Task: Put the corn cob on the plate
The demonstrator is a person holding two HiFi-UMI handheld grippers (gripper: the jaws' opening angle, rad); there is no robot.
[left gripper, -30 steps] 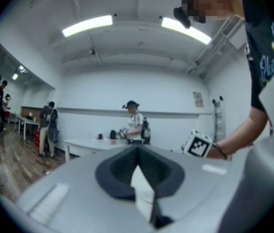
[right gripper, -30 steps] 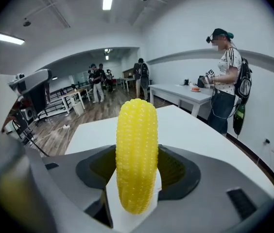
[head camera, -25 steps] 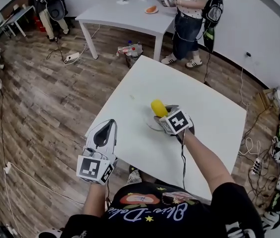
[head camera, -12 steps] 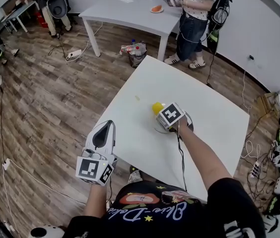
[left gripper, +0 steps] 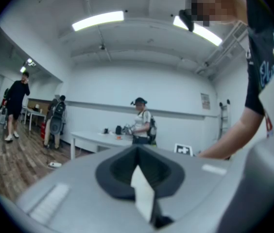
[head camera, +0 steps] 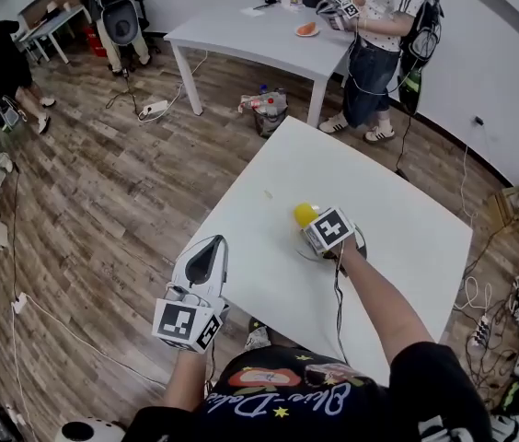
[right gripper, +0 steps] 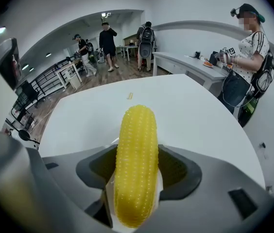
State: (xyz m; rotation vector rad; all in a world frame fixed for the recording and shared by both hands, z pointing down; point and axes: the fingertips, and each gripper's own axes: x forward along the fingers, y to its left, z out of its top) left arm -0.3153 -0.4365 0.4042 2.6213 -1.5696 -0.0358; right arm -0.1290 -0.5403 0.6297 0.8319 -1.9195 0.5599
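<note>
In the head view, the right gripper [head camera: 316, 225] has sunk a little toward the plate [head camera: 303, 250] over the last second, and its marker cube now covers more of the corn cob [head camera: 305, 214], so that only the yellow tip shows past it. The cob is over the plate but not yet let go, so the placing looks close to its end, with only the lowering and release left. The left gripper [head camera: 206, 251] hangs idle off the near left edge of the white table [head camera: 407, 228], above the wooden floor [head camera: 103, 201]. The left gripper view shows its jaws together with nothing between them. In the right gripper view, the jaws are clamped on the cob's lower half and its tip points out across the bare tabletop; the plate itself cannot be made out there. The table is plain white, with one small yellowish scrap [head camera: 268, 193] near the far side. Beyond it stands a second white table [head camera: 259, 35], where a person with a backpack [head camera: 379, 26] is working, and cables trail over the floor.
</note>
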